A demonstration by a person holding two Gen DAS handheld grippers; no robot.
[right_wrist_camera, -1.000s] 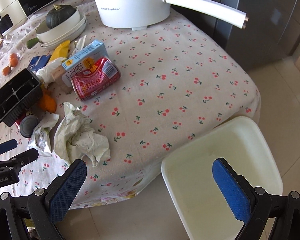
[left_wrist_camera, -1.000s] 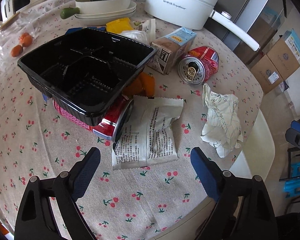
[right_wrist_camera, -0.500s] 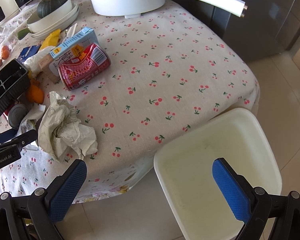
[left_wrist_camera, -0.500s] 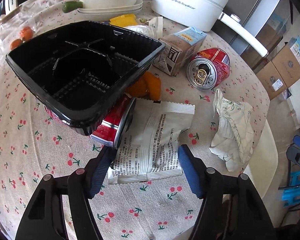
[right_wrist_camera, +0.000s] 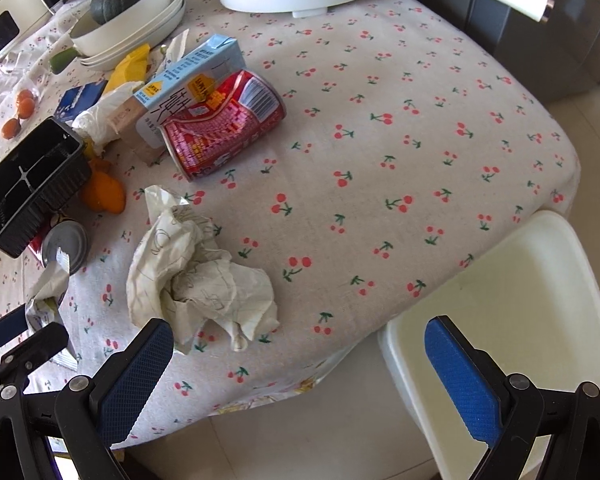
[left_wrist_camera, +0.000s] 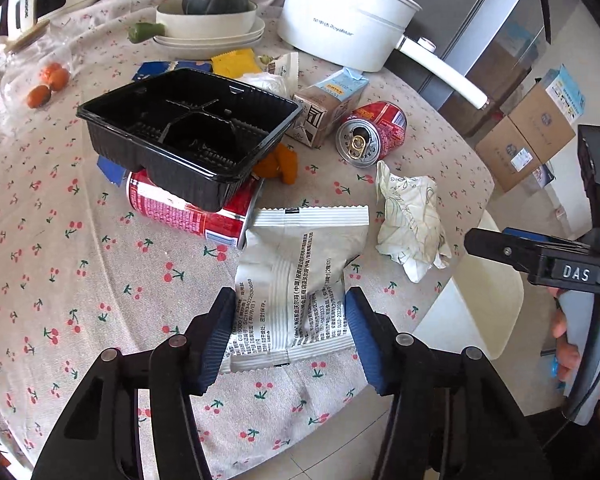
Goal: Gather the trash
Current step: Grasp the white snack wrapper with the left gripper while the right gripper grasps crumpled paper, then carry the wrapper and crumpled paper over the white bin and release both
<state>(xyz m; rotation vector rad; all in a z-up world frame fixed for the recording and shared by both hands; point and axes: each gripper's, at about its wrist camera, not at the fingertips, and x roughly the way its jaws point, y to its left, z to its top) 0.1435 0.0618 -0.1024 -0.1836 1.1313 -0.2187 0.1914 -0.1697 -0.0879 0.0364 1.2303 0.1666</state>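
A white snack wrapper [left_wrist_camera: 300, 264] stands bowed and lifted at its near end between the blue pads of my left gripper [left_wrist_camera: 290, 332], whose jaws are closing and press on its two sides. In the right wrist view the same wrapper [right_wrist_camera: 46, 296] hangs raised at the far left. My right gripper [right_wrist_camera: 300, 368] is open and holds nothing. It hovers over the table's edge, its left finger beside a crumpled paper [right_wrist_camera: 204, 280] and its right finger above a white bin [right_wrist_camera: 520, 300] on the floor. A dented red can [right_wrist_camera: 224, 128] leans on a milk carton [right_wrist_camera: 188, 80].
A black divided tray [left_wrist_camera: 188, 128] rests on a second red can [left_wrist_camera: 180, 208], with orange peel [left_wrist_camera: 280, 162] behind it. A white pot [left_wrist_camera: 340, 24], a bowl with a squash [left_wrist_camera: 208, 16] and cardboard boxes [left_wrist_camera: 532, 132] stand farther off.
My left gripper has closed onto the snack wrapper and lifted its near end. My right gripper has moved in over the table edge, closer to the crumpled paper, still open.
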